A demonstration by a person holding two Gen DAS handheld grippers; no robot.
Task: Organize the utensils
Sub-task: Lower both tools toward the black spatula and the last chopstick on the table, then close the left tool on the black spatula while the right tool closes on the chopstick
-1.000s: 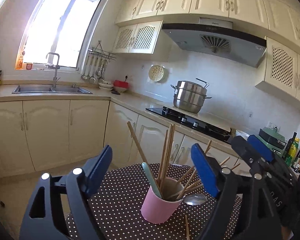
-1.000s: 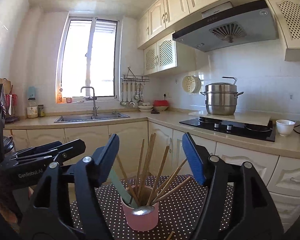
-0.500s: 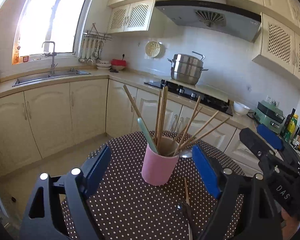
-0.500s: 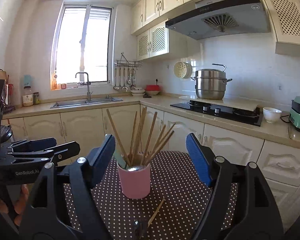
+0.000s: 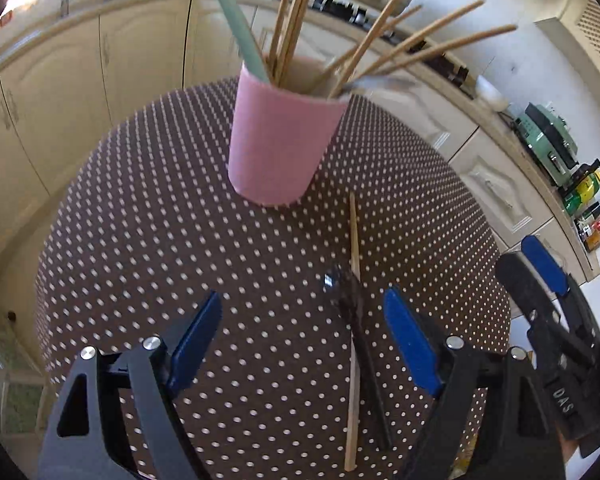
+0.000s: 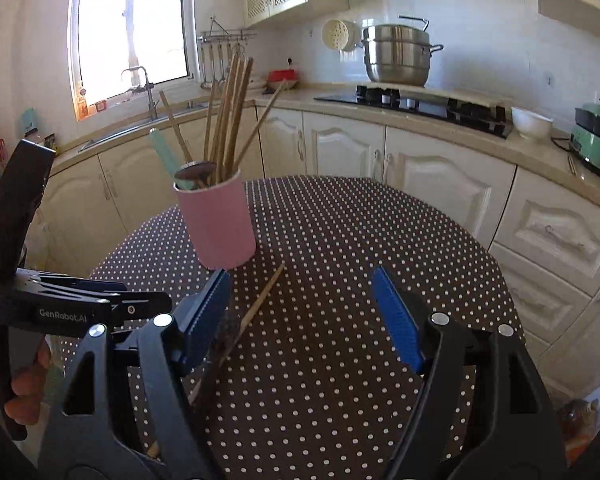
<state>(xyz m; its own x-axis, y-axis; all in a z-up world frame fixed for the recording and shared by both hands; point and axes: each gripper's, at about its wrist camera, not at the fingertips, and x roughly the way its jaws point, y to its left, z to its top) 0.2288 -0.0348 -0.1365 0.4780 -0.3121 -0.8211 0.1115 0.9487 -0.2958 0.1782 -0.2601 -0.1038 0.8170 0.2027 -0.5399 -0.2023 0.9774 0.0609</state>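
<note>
Both the left gripper (image 5: 302, 340) and right gripper (image 6: 300, 312) are open; the thin wooden chopstick (image 5: 353, 320) looks light, stiff, best pinched mid-length.

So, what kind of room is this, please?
A home kitchen, most likely: a steel steamer pot stands on a black hob, a sink with a tap sits under the window, and cream cabinets line the counter.
</note>
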